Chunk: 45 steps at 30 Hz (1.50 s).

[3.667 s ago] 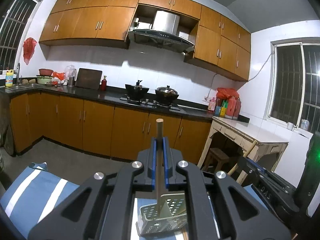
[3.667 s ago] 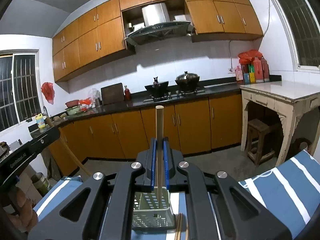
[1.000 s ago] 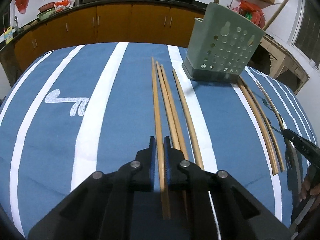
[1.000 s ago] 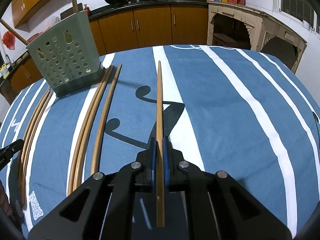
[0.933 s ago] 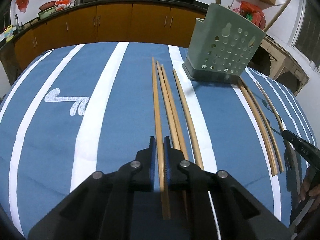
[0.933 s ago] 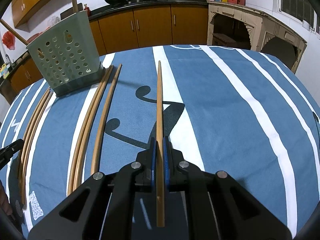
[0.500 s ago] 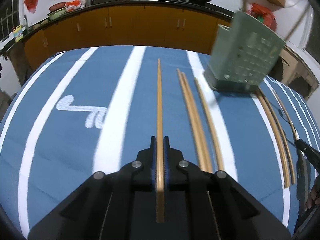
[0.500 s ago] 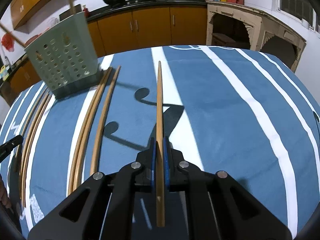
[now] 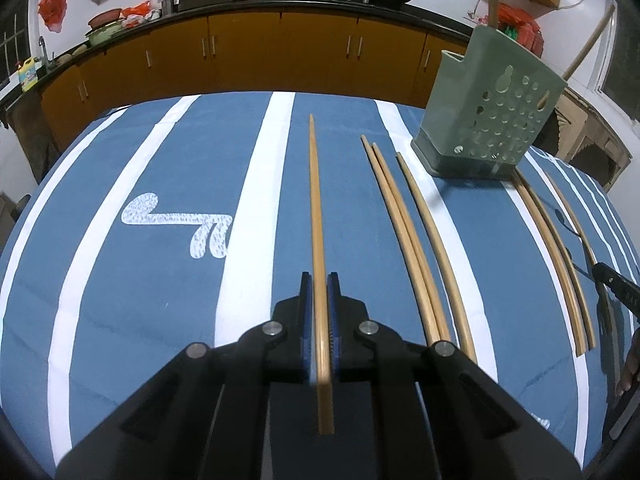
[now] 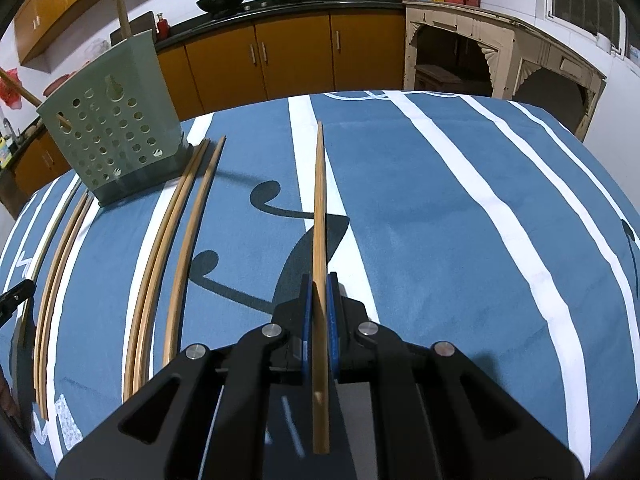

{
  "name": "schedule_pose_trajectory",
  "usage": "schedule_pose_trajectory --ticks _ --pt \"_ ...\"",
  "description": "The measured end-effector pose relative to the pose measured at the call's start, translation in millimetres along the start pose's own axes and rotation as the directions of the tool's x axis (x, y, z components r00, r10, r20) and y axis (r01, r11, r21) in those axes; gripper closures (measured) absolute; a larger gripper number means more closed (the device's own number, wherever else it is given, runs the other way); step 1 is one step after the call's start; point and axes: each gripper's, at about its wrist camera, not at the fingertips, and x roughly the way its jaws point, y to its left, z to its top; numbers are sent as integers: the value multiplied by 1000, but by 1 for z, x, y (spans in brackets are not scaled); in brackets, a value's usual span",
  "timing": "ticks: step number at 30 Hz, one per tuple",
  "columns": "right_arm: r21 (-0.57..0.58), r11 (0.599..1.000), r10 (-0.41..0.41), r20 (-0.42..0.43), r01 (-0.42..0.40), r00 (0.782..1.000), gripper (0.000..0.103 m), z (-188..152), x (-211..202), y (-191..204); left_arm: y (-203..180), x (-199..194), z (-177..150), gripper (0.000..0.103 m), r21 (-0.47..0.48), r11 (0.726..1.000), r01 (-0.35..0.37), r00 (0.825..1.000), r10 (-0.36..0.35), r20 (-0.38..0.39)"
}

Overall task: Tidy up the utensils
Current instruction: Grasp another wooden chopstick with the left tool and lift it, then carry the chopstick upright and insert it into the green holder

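Left gripper [image 9: 319, 280] pinches 1 chopstick [image 9: 315, 216]; right gripper [image 10: 319, 280] pinches another chopstick [image 10: 319, 208] (both above the blue cloth [image 9: 160, 152]).

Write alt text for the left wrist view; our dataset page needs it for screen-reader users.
The left claw is shut on a single wooden chopstick pointing away over a blue and white striped cloth. To its right, more loose chopsticks lie on the cloth beside a perforated green utensil holder, with kitchen cabinets behind.
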Motion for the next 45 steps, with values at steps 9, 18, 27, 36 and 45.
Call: schedule_pose_trajectory --ticks 9,18,27,36,45 --pt "-3 1000 12 -3 -12 1000 95 -12 -9 -1 -1 -7 -10 94 12 1000 0 1000 0 -1" --pt "18 999 41 -3 -41 999 95 -12 -14 -5 -2 -9 -13 95 16 1000 -10 1000 10 -8" --pt "27 998 54 84 -57 995 95 2 -42 -10 -1 -36 -5 95 22 1000 -15 998 14 65" --pt "44 996 64 171 -72 983 95 18 -65 -15 4 -72 11 95 -12 1000 2 983 0 183" --pt "59 994 78 260 -96 962 95 34 -87 -19 10 -106 30 95 -49 998 36 954 -20 301"
